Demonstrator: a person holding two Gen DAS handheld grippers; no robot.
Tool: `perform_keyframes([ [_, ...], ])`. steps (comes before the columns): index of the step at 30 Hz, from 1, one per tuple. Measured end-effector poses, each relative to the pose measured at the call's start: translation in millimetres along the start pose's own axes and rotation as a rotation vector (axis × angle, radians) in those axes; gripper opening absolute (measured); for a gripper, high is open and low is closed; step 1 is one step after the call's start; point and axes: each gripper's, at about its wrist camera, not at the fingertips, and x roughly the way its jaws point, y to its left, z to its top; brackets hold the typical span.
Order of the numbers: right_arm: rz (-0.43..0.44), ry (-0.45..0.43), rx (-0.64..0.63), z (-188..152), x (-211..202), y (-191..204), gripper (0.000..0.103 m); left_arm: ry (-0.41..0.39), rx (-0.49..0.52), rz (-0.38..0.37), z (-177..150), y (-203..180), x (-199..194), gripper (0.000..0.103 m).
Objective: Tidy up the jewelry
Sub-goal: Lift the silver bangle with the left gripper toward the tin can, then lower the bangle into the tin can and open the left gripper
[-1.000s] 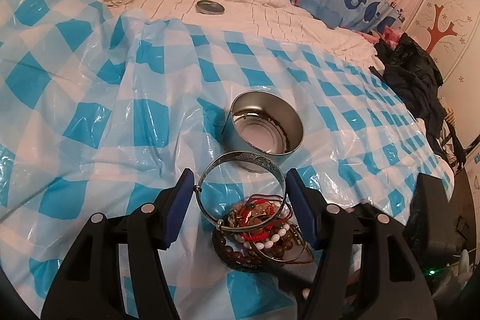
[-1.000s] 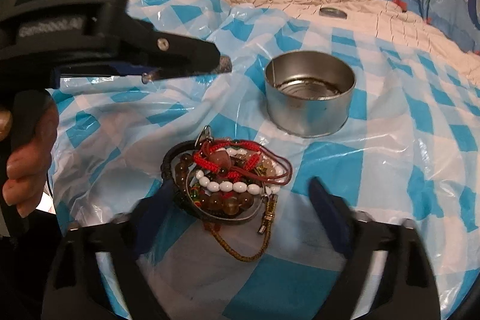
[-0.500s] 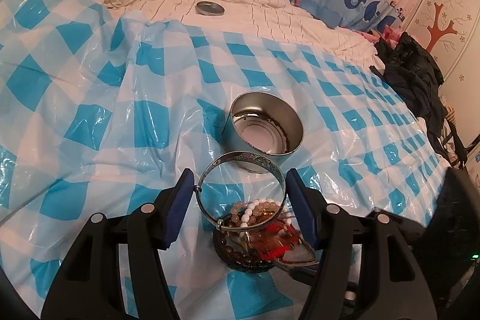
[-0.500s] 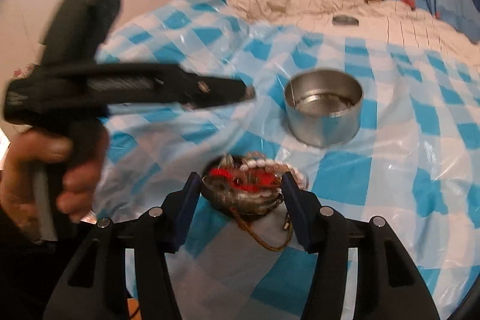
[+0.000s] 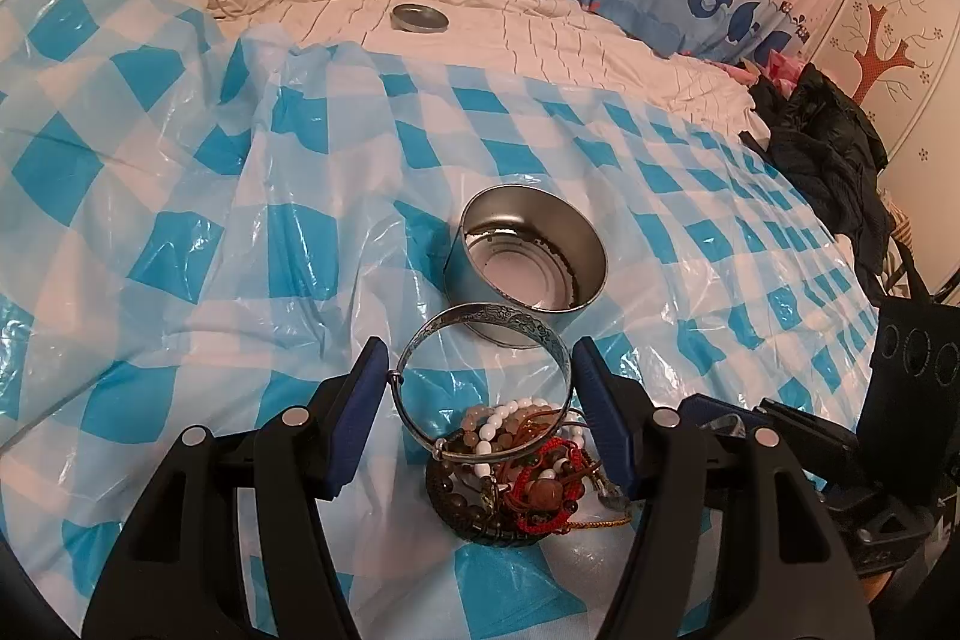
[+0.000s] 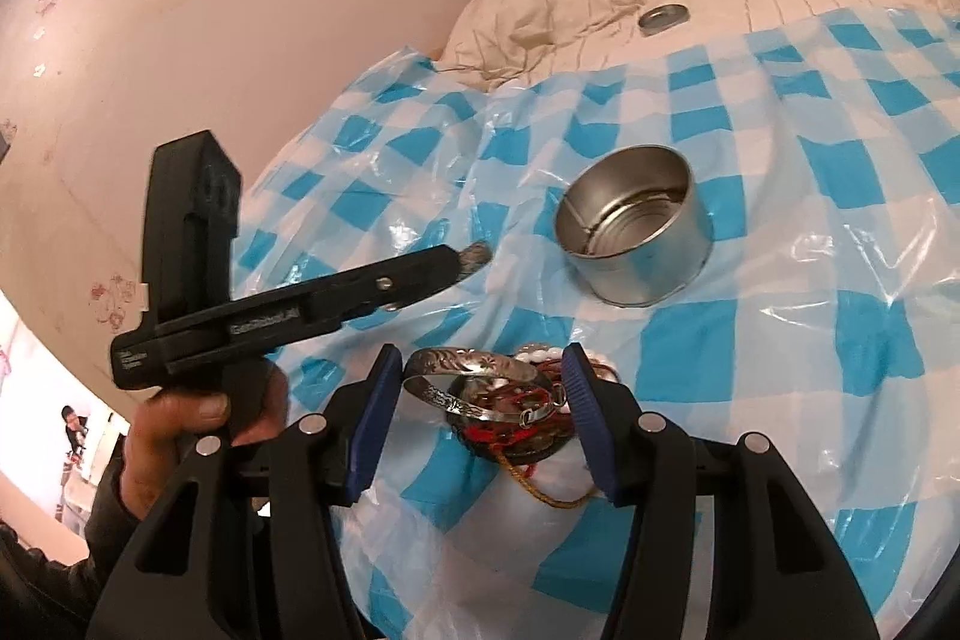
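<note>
my left gripper [image 5: 477, 388] spans a bangle [image 5: 480, 382], with the tin [image 5: 528, 256] just beyond on the sheet [image 5: 240, 232]. beads [image 5: 516, 466] lie beneath the bangle. the lid [image 5: 419, 18] sits far behind on the bedding [image 5: 540, 27].

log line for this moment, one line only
left gripper: shut on silver bangle | right gripper: shut on bracelet bundle | tin: open, beyond both

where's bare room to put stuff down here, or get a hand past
Bare checked sheet left of the tin, behind it up to the lid, and right of it. Crowded in front of the tin: left tongs, right tongs and jewelry bundle.
</note>
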Motion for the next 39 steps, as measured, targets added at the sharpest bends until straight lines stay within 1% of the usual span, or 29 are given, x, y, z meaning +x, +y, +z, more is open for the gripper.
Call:
perform_keyframes([
  [1, 0.000, 0.000, 0.000, 0.0, 0.0, 0.0, 0.054, 0.000, 0.000, 0.000, 0.0, 0.1, 0.1, 0.060],
  [4, -0.084, 0.000, -0.038, -1.2, 1.6, 0.6, 0.054, -0.001, 0.000, 0.003, 0.0, -0.7, 0.0, 0.060],
  [6, -0.112, -0.008, -0.039, -2.9, 1.2, -6.3, 0.054, -0.001, 0.004, 0.003, 0.0, -0.3, 0.5, 0.060],
  [11, -0.147, -0.023, -0.051, -2.5, -1.4, -10.2, 0.054, 0.000, 0.026, 0.022, 3.2, -5.5, 5.6, 0.060],
  [25, -0.186, -0.040, -0.070, 0.0, -6.2, -11.3, 0.054, -0.012, 0.081, 0.087, 7.0, -17.8, 13.0, 0.060],
  [30, -0.202, -0.058, -0.059, 7.9, -9.5, -16.4, 0.054, -0.015, 0.086, 0.086, 12.7, -24.5, 17.5, 0.060],
  [34, -0.217, -0.086, -0.060, 19.4, -16.7, -20.2, 0.054, -0.024, 0.075, 0.071, 25.1, -33.6, 28.7, 0.060],
  [39, -0.245, -0.108, -0.064, 33.9, -26.9, -30.3, 0.054, -0.025, 0.085, 0.054, 38.4, -50.5, 47.9, 0.060],
])
